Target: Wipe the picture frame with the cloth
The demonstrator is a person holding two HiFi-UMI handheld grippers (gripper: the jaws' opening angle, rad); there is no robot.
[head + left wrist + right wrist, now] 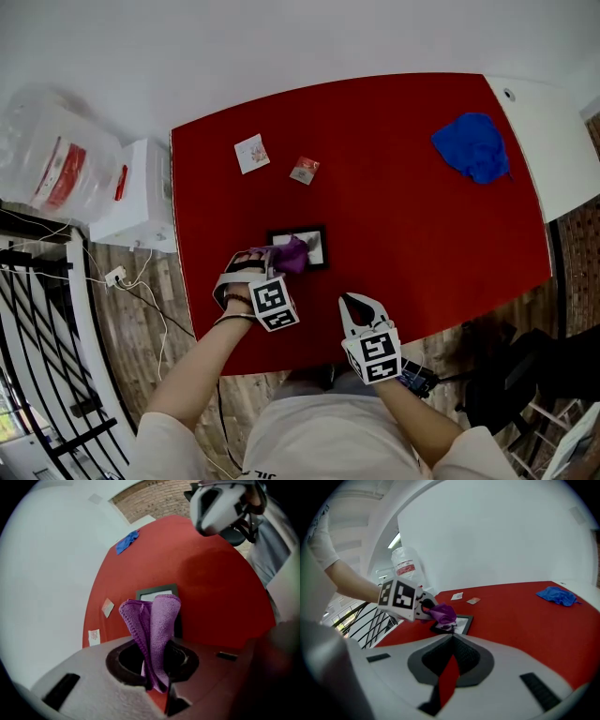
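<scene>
**A:** Progress?

**B:** I'm holding the purple cloth (pixel 292 253) in the left gripper (pixel 265 263) jaws, over the picture frame (pixel 316 247). I'm judging wiping barely started, most remaining. Right gripper (pixel 354 299) is idling, jaws nearly together, empty.

**A:** Frame?

**B:** Small, black-rimmed, lying flat on the worktop (pixel 422 234), left half, nearer the near edge.
</scene>
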